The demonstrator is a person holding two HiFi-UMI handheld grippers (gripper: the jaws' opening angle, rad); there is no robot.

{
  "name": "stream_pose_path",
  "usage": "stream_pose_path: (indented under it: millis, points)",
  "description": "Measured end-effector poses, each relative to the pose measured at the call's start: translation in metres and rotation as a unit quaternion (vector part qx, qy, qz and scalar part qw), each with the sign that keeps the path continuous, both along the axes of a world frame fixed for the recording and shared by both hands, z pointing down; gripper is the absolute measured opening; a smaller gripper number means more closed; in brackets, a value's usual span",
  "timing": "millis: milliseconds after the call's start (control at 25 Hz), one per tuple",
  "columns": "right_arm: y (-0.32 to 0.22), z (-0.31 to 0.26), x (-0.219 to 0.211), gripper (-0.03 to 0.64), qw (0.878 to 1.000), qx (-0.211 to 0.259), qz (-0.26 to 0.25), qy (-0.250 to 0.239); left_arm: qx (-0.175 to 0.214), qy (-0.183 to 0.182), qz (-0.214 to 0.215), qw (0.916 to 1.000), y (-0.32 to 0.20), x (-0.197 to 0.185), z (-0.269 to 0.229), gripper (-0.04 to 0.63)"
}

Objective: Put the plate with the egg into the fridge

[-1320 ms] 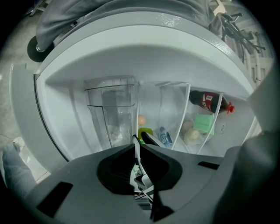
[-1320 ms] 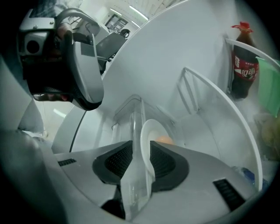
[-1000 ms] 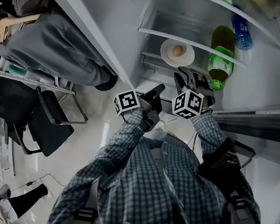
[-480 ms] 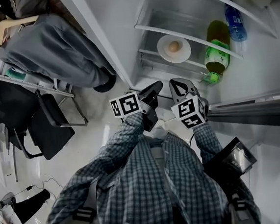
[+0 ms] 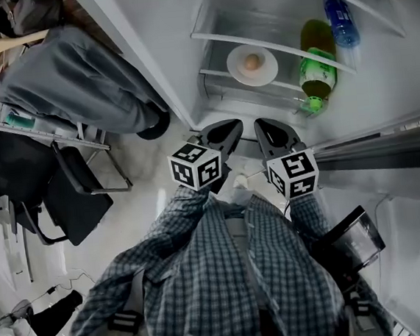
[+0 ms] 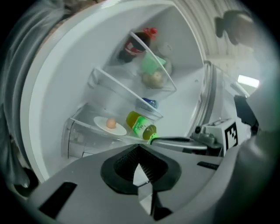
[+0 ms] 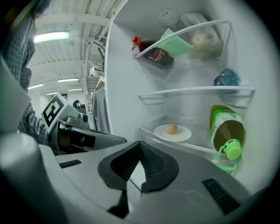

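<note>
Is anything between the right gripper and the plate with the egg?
Nothing visible. The plate sits on the fridge shelf ahead of the shut, empty right gripper; the green bottle lies off to one side.

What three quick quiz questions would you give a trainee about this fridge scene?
1. True or false: the plate with the egg rests on a fridge shelf.
2. What lies on its side next to the plate? A: a bottle with a green cap. B: a frying pan. C: a milk carton.
3. Fill in: the left hand-held gripper and the right hand-held gripper are both ____ and hold nothing.

Key: 1 true; 2 A; 3 shut.
</note>
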State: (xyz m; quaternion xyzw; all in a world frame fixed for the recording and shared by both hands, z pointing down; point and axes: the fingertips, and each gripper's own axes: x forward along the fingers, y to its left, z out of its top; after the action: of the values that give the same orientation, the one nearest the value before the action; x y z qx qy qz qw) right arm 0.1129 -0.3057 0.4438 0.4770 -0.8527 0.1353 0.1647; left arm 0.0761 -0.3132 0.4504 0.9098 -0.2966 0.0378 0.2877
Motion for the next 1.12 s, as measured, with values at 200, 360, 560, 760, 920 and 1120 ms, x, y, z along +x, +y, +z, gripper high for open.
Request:
stream_pose_path:
  millis: [200,360,560,760,920,1120]
  points:
    - [0.008,0.001,0.006,0.006,0.999,-0.007,0.027,-0.021,0.059,-0.068,0.051,0.9946,0.017,0.01,0.001,0.006]
    - [0.015,-0.007,0.012,0.006,0.998,0.019,0.053,-0.043,0.087,-0.101,0.077,0.9881,0.029,0.016,0.003,0.006]
    - [0.021,-0.016,0.013,0.006,0.995,0.045,0.067,-0.063,0.133,-0.142,0.127,0.9727,0.046,0.032,0.002,0.006]
    - [0.025,-0.018,0.014,0.006,0.994,0.045,0.069,-0.068,0.134,-0.134,0.132,0.973,0.05,0.037,-0.002,0.006]
    - [0.029,-0.016,0.016,0.006,0.994,0.044,0.069,-0.067,0.14,-0.143,0.133,0.9707,0.051,0.035,-0.002,0.006]
    - [0.03,-0.017,0.014,0.006,0.994,0.048,0.067,-0.065,0.139,-0.139,0.126,0.9724,0.051,0.033,-0.003,0.006]
